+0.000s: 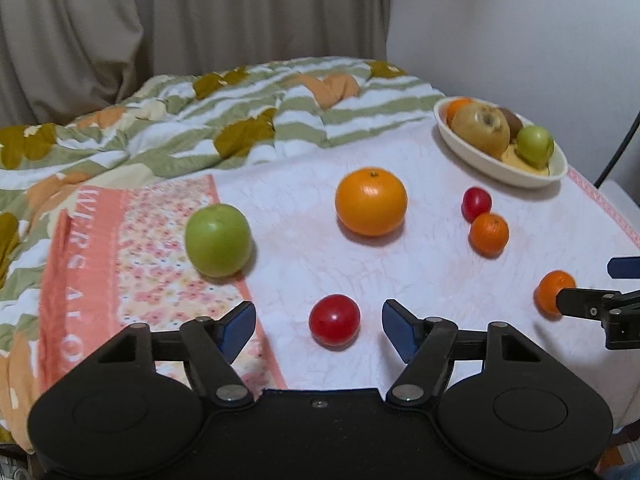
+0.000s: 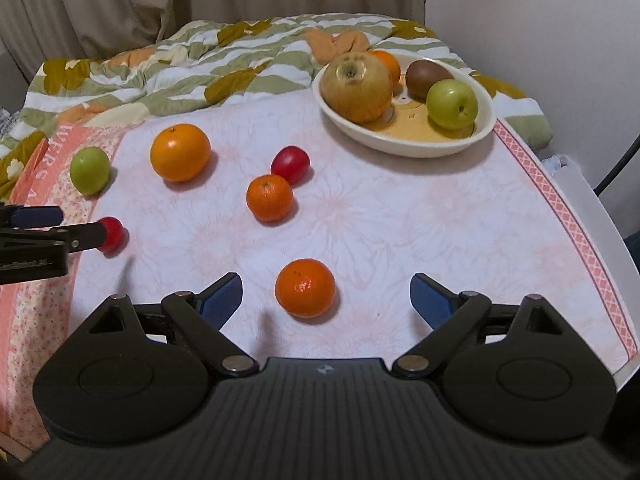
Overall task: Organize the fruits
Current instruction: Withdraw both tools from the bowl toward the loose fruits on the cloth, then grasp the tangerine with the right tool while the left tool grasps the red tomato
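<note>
Loose fruit lies on a pale pink cloth point(image 1: 360, 280). My left gripper point(image 1: 319, 326) is open, with a red fruit point(image 1: 334, 321) just ahead between its blue pads. My right gripper point(image 2: 326, 300) is open around a small mandarin point(image 2: 305, 288). Further out lie a green apple point(image 1: 218, 240), a large orange point(image 1: 371, 201), a second red fruit point(image 1: 476, 203) and a second mandarin point(image 1: 489, 234). A cream oval bowl point(image 2: 400, 142) at the back right holds a brown pear point(image 2: 357, 86), a kiwi point(image 2: 426, 77), a green apple point(image 2: 452, 103) and an orange.
A striped green and white quilt point(image 1: 180, 132) is bunched behind the cloth. Beige curtains point(image 1: 160, 20) hang at the back and a white wall stands at the right. The cloth's patterned pink border point(image 2: 576, 232) runs along the right edge.
</note>
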A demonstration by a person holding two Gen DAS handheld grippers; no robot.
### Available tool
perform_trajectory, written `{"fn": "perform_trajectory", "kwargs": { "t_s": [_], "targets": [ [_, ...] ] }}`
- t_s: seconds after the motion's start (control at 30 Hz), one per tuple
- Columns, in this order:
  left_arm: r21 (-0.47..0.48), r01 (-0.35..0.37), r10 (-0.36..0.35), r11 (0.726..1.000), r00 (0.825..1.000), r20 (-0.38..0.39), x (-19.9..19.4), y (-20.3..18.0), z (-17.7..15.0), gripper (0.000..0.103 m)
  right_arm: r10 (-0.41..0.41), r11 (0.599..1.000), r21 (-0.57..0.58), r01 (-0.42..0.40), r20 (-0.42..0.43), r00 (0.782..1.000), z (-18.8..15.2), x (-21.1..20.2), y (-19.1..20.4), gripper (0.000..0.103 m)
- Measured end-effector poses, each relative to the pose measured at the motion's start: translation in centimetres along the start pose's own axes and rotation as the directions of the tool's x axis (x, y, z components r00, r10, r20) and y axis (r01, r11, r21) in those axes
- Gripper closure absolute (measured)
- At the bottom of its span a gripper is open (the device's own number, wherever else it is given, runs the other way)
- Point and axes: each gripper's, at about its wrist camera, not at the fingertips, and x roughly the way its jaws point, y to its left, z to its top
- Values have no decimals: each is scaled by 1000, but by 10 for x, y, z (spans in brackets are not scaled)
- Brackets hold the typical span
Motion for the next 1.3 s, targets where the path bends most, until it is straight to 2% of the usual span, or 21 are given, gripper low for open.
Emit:
{"fn": "perform_trajectory", "kwargs": {
  "t_s": [0.03, 0.1, 0.17, 0.2, 0.33, 0.5, 0.87, 0.97, 1.03, 1.07, 1.1, 1.3],
  "targets": [
    [3, 5, -5, 1000, 1000, -5, 4, 0, 0, 33, -3, 1000, -7, 3, -3, 1000, 0, 2, 1, 0],
    [5, 18, -18, 1000, 1000, -23, 11, 0, -1, 47, -3, 1000, -11, 2, -12, 1000, -1, 6, 2, 3],
    [12, 28, -27, 1000, 999, -35, 16, 0, -1, 52, 2, 1000, -9, -2, -17, 1000, -2, 9, 2, 6],
    [20, 32, -31, 999, 999, -39, 18, -1, -2, 58, 3, 1000, -9, -3, -19, 1000, -2, 10, 3, 7],
    [41, 52, -50, 998, 997, -50, 22, -3, -4, 68, 6, 1000, -17, -7, -28, 1000, -3, 14, 7, 10],
    [58, 48, -46, 997, 998, -46, 21, -6, -5, 69, 5, 1000, -16, -6, -38, 999, -4, 18, 7, 20],
    [35, 39, -37, 999, 998, -54, 12, -2, -14, 69, 1, 1000, -24, -2, -50, 999, -5, 26, 8, 29],
    [25, 32, -30, 999, 998, -55, 9, 1, -17, 69, 0, 999, -34, -1, -49, 999, -6, 29, 11, 34],
    [17, 30, -29, 999, 998, -55, 7, 2, -20, 69, 1, 999, -46, -3, -43, 999, -6, 29, 12, 41],
    [14, 28, -27, 1000, 998, -54, 6, 3, -21, 69, 6, 999, -53, -9, -42, 999, -6, 30, 14, 48],
    [13, 27, -26, 1000, 998, -54, 5, 4, -22, 69, 6, 998, -59, -9, -42, 999, -5, 29, 15, 50],
    [6, 23, -23, 1000, 999, -41, -6, 4, -26, 69, 11, 998, -67, -13, -39, 999, -5, 24, 18, 50]
  ]
}}
